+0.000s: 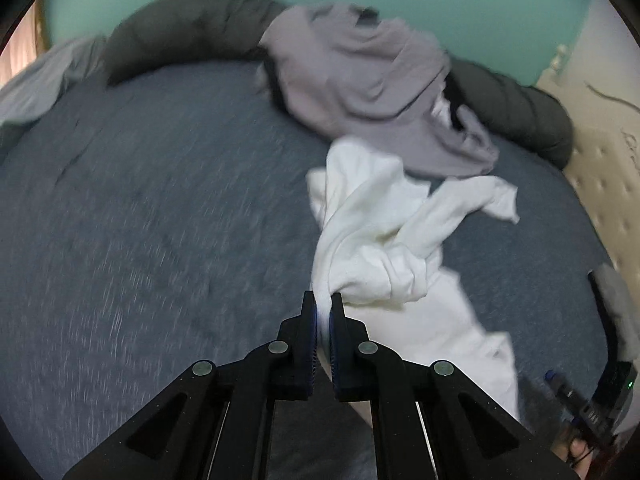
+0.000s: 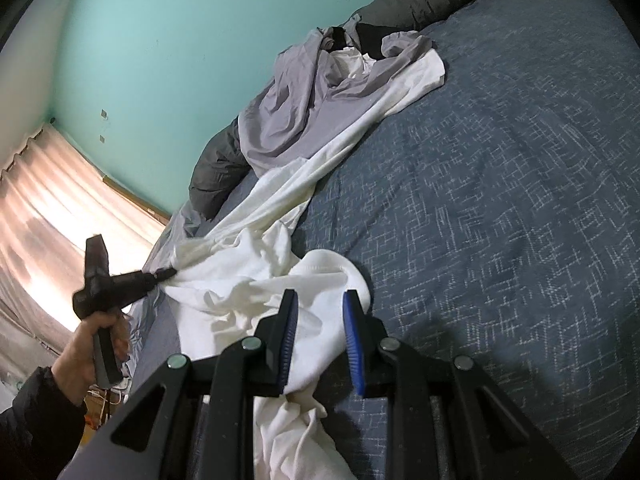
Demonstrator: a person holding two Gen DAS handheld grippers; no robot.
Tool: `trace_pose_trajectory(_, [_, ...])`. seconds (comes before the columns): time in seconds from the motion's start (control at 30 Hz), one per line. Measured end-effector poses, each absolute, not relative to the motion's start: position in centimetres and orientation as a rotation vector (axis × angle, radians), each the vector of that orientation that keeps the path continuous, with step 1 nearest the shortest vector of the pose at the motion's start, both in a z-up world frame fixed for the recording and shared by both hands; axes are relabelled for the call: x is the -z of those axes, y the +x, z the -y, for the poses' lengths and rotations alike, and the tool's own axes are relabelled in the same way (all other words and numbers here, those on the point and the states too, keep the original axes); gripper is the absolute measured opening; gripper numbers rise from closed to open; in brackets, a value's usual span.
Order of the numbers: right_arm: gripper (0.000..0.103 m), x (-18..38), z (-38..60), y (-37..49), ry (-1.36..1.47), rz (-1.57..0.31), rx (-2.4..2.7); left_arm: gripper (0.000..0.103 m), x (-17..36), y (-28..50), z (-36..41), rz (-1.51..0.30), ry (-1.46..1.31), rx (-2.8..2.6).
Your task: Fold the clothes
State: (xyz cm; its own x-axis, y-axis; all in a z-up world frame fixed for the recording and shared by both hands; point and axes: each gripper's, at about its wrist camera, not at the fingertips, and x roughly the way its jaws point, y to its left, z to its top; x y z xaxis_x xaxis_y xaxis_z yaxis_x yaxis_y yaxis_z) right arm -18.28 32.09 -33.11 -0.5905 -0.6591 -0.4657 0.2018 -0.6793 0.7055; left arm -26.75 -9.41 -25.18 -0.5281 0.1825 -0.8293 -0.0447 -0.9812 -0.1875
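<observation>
A crumpled white garment (image 1: 384, 232) lies on the blue bedspread (image 1: 160, 220). My left gripper (image 1: 323, 304) is shut on a fold of that white garment, which stretches away from its tips. In the right wrist view the same left gripper (image 2: 166, 273) pinches the white garment (image 2: 248, 276) from the left, held by a hand (image 2: 86, 350). My right gripper (image 2: 320, 300) stands open, its blue-padded fingers (image 2: 354, 344) on either side of a rounded white fold. A grey garment (image 1: 360, 80) lies heaped behind, over other white cloth (image 2: 400, 88).
Dark grey pillows (image 1: 180, 28) run along the teal wall (image 2: 160, 60). A cream mattress edge (image 1: 600, 168) shows at the right. A curtain (image 2: 52, 208) glows at the left. The other gripper's body (image 1: 600, 392) sits at the lower right. Bare bedspread (image 2: 500, 200) spreads to the right.
</observation>
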Motion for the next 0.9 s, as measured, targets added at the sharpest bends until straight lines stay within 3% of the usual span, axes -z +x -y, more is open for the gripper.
trace_pose_trajectory(0.13, [0.023, 33.2, -31.7, -18.2, 1.017, 0.815, 2.266, 0.008, 27.8, -26.1, 10.6, 0.29, -1.535, -2.587])
trace_pose_trajectory(0.4, [0.023, 33.7, -31.1, -18.5, 1.042, 0.805, 2.258, 0.008, 26.7, -25.1, 10.9, 0.276, -1.489, -2.602])
trace_pose_trajectory(0.53, [0.032, 33.6, -30.7, -18.6, 1.044, 0.788, 2.258, 0.008, 26.4, -24.9, 10.9, 0.259, -1.451, -2.61])
trace_pose_trajectory(0.9, [0.032, 33.6, -29.5, -18.5, 1.061, 0.73, 2.249, 0.009, 28.5, -23.5, 10.5, 0.25, -1.413, -2.59])
